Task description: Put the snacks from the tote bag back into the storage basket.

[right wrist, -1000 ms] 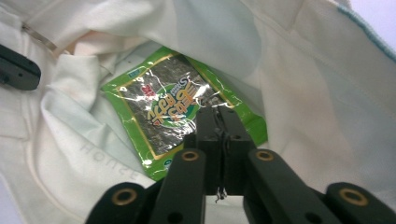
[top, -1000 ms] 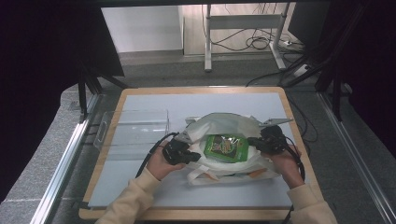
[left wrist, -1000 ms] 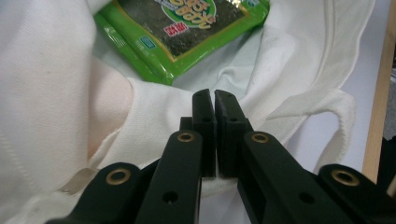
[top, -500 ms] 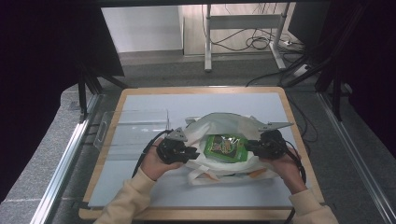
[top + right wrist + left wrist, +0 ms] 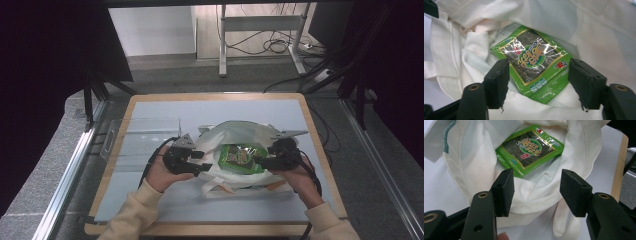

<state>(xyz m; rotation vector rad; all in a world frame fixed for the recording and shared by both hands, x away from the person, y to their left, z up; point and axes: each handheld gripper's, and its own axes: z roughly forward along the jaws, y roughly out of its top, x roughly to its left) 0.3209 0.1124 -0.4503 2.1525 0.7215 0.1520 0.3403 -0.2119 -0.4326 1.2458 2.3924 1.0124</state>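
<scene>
Released the white bag point(image 5: 245, 137) from left gripper point(image 5: 206, 161) and right gripper point(image 5: 262, 161), both just opened, empty; left mouth spread so green packet point(image 5: 239, 156) stayed visible inside.

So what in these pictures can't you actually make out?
- Green packet: the small print is too fine to read in either gripper view; its lower corner is hidden behind the right gripper view's own jaw.
- White cloth bag: whatever lies under the packet is covered by it and by folds of cloth.
- Bag handles: partly tucked under the bag in the high view.
- Clear tray: its outline is faint against the pale table.
</scene>
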